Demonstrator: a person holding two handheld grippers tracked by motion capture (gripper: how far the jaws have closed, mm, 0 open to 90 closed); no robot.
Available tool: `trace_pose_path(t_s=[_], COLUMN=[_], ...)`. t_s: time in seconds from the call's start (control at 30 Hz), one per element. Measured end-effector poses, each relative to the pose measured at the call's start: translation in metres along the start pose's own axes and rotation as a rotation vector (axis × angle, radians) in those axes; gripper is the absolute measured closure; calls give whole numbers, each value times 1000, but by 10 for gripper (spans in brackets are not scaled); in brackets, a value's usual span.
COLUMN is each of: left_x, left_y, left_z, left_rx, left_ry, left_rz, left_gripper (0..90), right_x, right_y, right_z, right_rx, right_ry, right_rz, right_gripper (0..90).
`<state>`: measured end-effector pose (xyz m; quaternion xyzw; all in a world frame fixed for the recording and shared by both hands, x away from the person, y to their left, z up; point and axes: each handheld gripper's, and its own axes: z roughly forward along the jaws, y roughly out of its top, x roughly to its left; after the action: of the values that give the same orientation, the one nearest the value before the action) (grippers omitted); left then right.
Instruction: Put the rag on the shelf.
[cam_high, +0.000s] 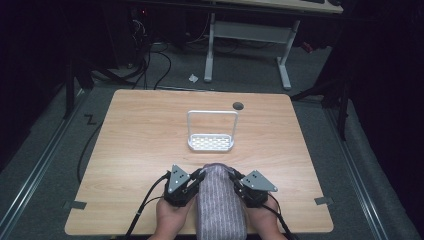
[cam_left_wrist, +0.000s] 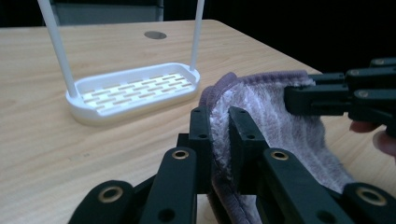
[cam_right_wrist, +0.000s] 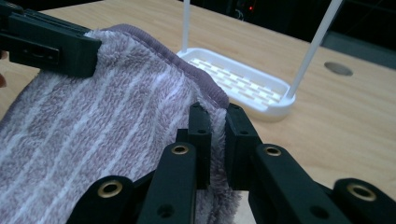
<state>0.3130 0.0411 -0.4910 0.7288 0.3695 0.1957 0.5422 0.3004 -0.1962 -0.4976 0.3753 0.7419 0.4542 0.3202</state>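
A purple striped towel hangs stretched between my two grippers near the table's front edge. My left gripper is shut on the towel's left corner. My right gripper is shut on its right corner. The towel's far hem is lifted off the wood, and its lower part drops past the table's front edge. A white rack with a slotted base and a tall thin hoop stands just beyond the towel, mid-table. Its base shows in the left gripper view, and the same base in the right gripper view.
The wooden table has a round cable hole near its far edge. Two hands hold the grippers at the front edge. Beyond the table are a white desk frame and floor cables.
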Motion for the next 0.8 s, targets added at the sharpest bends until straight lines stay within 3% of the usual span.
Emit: trace_pose_path(t_s=[0.07, 0.4, 0.6, 0.8], left_x=[1, 3, 3, 5], left_y=[5, 56, 80, 103], left_z=[-1, -19, -28, -36], left_rx=[-10, -137, -198, -249], left_ry=[5, 15, 22, 37], left_rz=[0, 8, 19, 51], left_gripper=[806, 799, 800, 801], right_x=[-1, -14, -15, -16], right_y=[3, 56, 77, 103], right_z=[1, -22, -29, -36], right_rx=[-7, -174, -238, -292], right_ry=[-3, -50, -43, -40], right_rz=[9, -1, 37, 22], right_gripper=[832, 833, 836, 836])
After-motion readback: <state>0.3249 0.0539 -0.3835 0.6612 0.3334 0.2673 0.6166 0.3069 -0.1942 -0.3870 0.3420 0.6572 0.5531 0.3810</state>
